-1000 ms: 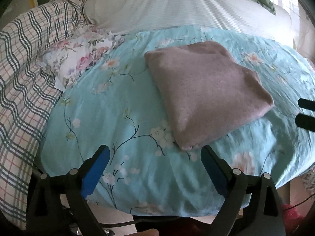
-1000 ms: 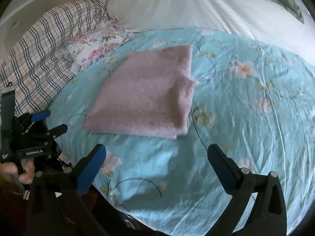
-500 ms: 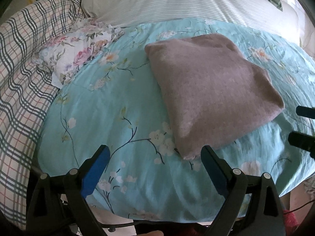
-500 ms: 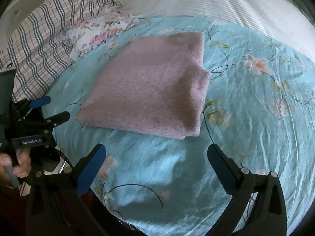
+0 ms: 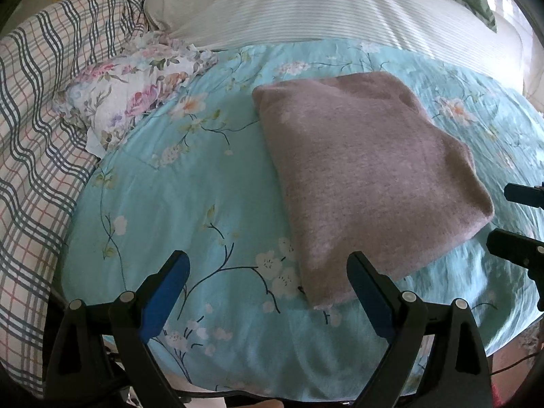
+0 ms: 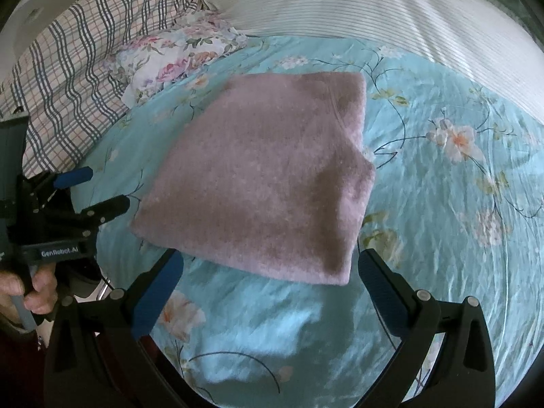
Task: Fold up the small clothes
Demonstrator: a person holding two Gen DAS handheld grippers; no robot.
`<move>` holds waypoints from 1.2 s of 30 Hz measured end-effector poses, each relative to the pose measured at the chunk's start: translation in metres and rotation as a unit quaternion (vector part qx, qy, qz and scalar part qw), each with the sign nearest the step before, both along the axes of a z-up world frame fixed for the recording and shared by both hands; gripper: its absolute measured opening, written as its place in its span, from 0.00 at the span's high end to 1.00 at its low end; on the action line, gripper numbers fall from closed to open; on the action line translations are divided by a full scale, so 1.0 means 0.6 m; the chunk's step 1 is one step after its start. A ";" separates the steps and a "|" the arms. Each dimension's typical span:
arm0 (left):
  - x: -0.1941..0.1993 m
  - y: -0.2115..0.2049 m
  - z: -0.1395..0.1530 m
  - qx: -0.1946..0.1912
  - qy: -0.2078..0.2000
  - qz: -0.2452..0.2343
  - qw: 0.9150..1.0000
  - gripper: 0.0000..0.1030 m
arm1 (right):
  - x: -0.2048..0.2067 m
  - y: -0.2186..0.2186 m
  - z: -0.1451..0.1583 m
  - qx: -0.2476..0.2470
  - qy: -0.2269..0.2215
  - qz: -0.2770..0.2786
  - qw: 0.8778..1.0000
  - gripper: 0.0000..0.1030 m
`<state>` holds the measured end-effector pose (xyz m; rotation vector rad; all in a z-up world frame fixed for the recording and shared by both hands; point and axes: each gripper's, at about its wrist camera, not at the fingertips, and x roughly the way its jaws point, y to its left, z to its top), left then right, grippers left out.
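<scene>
A mauve knitted garment lies on the bed's turquoise floral cover, already doubled into a thick, roughly rectangular packet with one stepped edge on the side toward the striped sheet at the bed's far end. It sits near the front edge of the bed, well clear of the plaid quilt and the small flowered cloth bunched along the left edge. The left claw hangs over the cover with its blue-padded fingers spread wide and nothing between them; its right finger stands just in front of the packet's near left corner. The right claw is likewise spread and empty, poised at the packet's near edge, its fingers straddling the near right corner. In the right wrist view a hand grips the handle of the left tool. Judging by the compact shape, most of the folding seems done, and the step in hand looks like a reach for either a last fold or a tidy-up. The next move would call for each claw to drop onto a near corner, pinch all the layers together, and carry that edge across to the far one without letting the thick knit slide apart.
</scene>
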<state>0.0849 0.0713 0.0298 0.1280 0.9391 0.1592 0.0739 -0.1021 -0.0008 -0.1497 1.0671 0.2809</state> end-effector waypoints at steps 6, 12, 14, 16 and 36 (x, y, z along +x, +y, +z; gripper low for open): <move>0.002 -0.001 -0.001 0.000 0.002 0.004 1.000 0.09 | 0.009 0.001 -0.004 0.008 0.005 0.004 1.000 0.00; 0.005 -0.002 -0.002 -0.002 0.001 0.001 1.000 0.09 | 0.008 0.003 -0.004 0.008 0.005 0.007 1.000 0.00; 0.006 -0.001 -0.002 -0.002 0.002 0.002 1.000 0.09 | 0.008 0.002 -0.004 0.008 0.005 0.006 1.000 0.00; 0.006 -0.001 -0.002 -0.004 0.001 0.002 1.000 0.09 | 0.008 0.000 -0.002 0.007 0.005 0.005 1.000 0.00; -0.012 -0.025 0.007 0.000 -0.007 -0.014 1.000 0.09 | -0.001 -0.015 0.012 0.011 -0.004 0.000 1.000 0.00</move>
